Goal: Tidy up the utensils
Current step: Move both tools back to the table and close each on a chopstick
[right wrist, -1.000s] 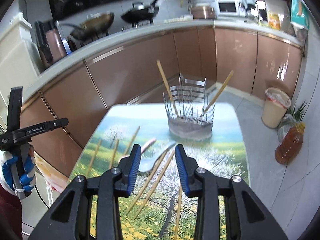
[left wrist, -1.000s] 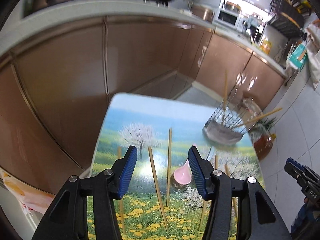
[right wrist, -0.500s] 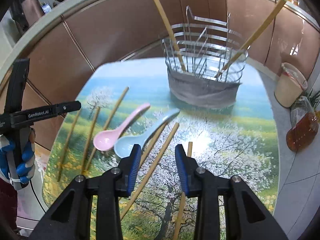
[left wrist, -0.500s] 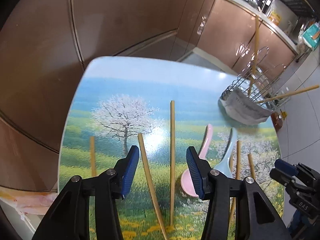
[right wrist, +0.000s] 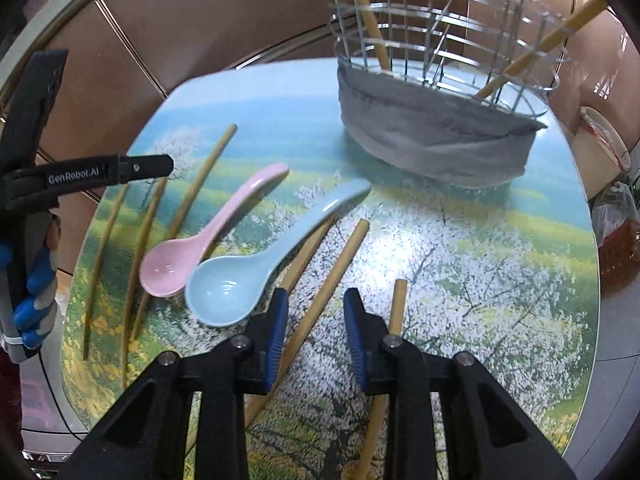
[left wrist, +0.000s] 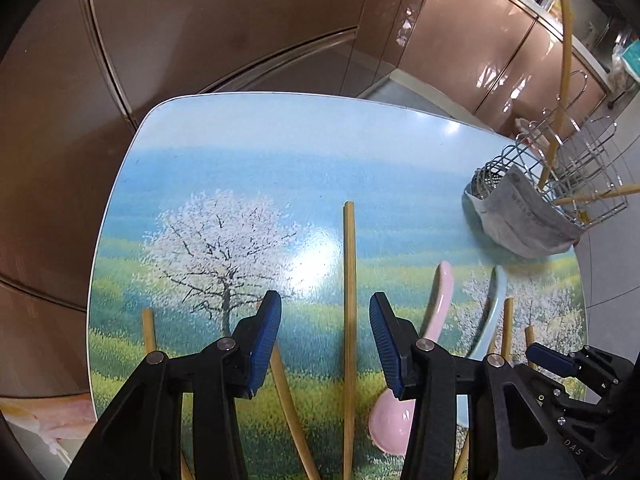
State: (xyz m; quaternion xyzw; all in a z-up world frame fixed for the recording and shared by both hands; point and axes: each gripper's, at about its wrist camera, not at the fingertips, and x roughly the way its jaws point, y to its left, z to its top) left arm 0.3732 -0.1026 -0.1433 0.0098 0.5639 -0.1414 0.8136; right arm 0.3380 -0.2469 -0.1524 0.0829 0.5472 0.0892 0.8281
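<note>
Several bamboo chopsticks, a pink spoon (right wrist: 208, 236) and a light blue spoon (right wrist: 256, 268) lie loose on the printed table (right wrist: 460, 280). A wire utensil basket (right wrist: 436, 96) with a grey cloth band holds two chopsticks at the far side. My left gripper (left wrist: 325, 328) is open and empty, low over the table, with one chopstick (left wrist: 349, 296) lying between its fingers. My right gripper (right wrist: 315, 320) is open and empty, with another chopstick (right wrist: 328, 292) between its fingers. The pink spoon (left wrist: 416, 364) lies just right of the left gripper.
Brown cabinet fronts (left wrist: 200, 40) stand beyond the table's far edge. A bin (right wrist: 604, 148) and a bottle of amber liquid (right wrist: 620, 248) stand on the floor to the right. The table (left wrist: 240, 152) has bare room at its far left.
Both grippers have tilted down and dropped closer to the table. Each now has a chopstick lying between its open fingers. The utensils have not moved.
</note>
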